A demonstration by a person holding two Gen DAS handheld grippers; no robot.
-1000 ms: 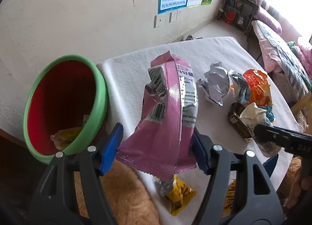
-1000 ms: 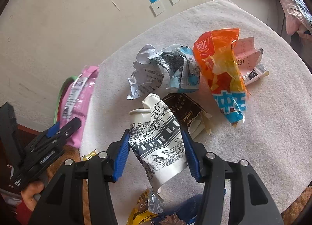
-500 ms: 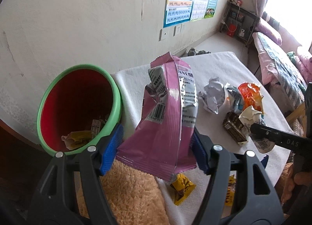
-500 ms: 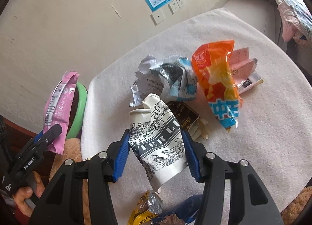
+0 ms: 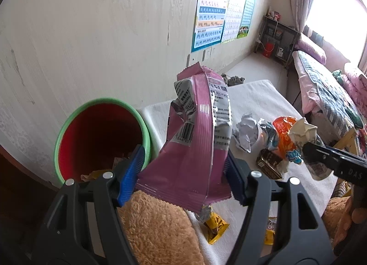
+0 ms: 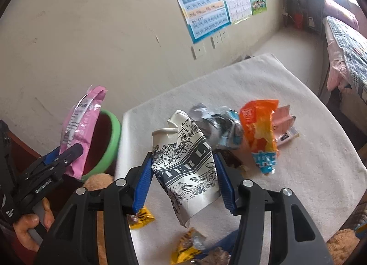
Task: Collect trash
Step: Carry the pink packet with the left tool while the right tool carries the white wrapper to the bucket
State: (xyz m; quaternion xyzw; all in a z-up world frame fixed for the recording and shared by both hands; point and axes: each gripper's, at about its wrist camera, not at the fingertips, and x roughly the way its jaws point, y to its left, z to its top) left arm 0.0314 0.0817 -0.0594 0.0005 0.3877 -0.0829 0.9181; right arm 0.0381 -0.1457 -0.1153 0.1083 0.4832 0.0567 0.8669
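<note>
Currently two pieces of trash are held clear of the worktop (image 6: 286,173), one in each tool. The left hand-held gripper (image 5: 183,173) is clenched on a pink snack bag (image 5: 195,150), its blue pads pressed into the bag's lower half; in the right wrist view the bag is seen just beside the green-rimmed bin (image 5: 101,136), partly in front of its rim. The right hand-held gripper (image 6: 183,180) is clenched on a crumpled printed paper cup (image 6: 185,166), held on the side of the bin where the worktop lies, not yet over the bin's mouth.

Bin noted: red inside, some wrappers already at the bottom. Farther from the bin, across the white cloth, an orange packet (image 6: 261,132), a crushed foil wrapper (image 5: 246,135) and a dark brown wrapper (image 5: 268,164) are left uncollected. Small yellow wrappers (image 5: 214,224) lie at the near edge of the cloth.

Risks, as judged:
- Pink bag is tall and floppy; if released before it is centred over the mouth, it could catch on the rim and fall outside.
- Cup is pinched along a flattened body; slip is possible if tilted sharply.
- Both tools are bound for one opening; a clash at the rim could tip the bin.
</note>
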